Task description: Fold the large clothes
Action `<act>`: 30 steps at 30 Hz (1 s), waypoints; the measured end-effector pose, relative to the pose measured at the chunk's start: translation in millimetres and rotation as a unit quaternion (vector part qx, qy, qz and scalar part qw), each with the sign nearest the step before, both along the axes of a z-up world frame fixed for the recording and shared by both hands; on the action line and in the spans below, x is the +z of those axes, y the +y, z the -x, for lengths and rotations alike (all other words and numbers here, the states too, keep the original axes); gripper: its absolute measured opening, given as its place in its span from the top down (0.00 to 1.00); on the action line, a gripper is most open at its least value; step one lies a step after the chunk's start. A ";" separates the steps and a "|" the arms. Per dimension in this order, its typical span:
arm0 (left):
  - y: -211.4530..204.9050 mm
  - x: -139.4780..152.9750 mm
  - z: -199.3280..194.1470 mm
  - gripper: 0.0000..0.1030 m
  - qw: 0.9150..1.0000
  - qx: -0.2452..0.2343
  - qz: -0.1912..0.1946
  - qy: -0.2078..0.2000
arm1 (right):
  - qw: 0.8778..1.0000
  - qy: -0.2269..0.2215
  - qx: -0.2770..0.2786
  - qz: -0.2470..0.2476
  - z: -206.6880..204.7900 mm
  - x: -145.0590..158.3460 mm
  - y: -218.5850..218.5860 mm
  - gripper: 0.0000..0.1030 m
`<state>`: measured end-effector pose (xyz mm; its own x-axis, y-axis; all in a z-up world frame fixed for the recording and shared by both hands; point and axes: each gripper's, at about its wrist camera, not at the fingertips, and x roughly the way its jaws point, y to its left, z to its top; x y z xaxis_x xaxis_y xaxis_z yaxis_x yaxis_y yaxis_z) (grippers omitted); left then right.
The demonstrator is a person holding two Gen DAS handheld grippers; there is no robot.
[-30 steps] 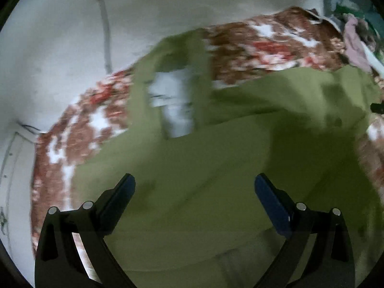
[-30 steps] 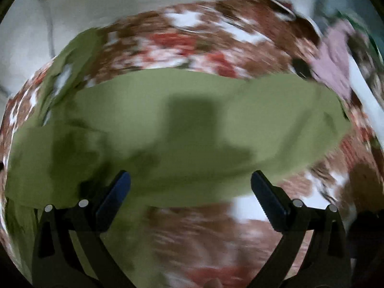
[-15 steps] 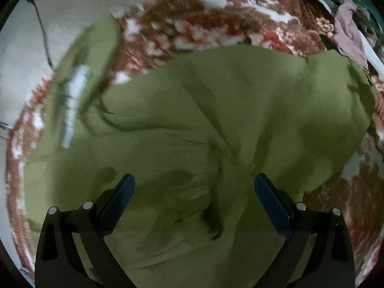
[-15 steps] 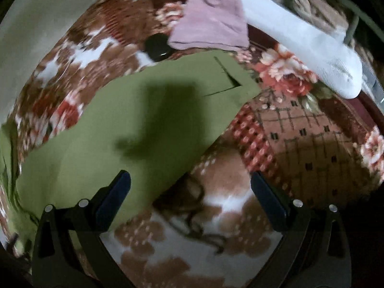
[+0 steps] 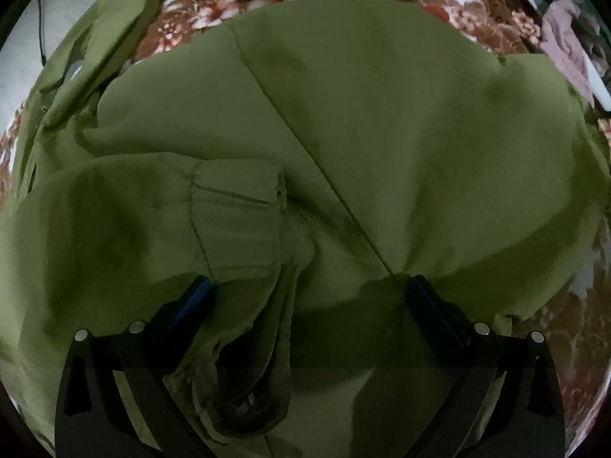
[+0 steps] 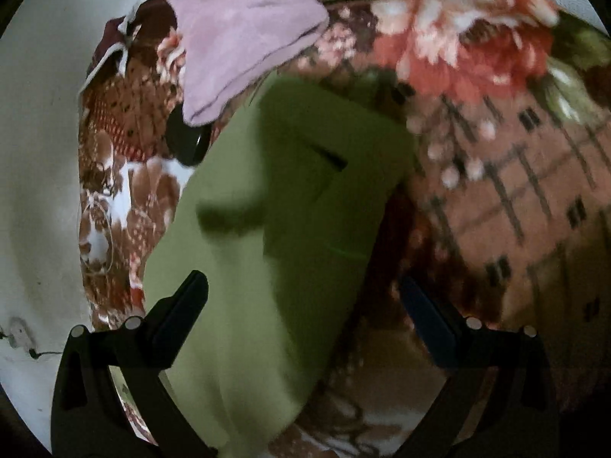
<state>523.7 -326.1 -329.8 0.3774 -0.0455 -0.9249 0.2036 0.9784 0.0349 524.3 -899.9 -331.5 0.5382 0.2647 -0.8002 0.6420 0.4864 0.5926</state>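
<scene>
Matt olive woven cloth garment [image 5: 382, 133] lies on a plush floral blanket [image 6: 515, 191].

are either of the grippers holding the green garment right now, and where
Nothing is held. The left gripper and right gripper are both open, hovering over the green garment.

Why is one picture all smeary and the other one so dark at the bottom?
Right wrist view: motion blur smears the floral blanket and green garment. Left wrist view: sharper, but dim, with the left gripper casting a shadow across the cloth; fisheye bending rounds both.
</scene>
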 end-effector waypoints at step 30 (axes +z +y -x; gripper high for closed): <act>5.5 -2.9 12.9 0.04 1.000 -0.009 0.011 -0.016 | 0.983 -0.111 0.103 0.104 -13.9 108.1 42.4 0.92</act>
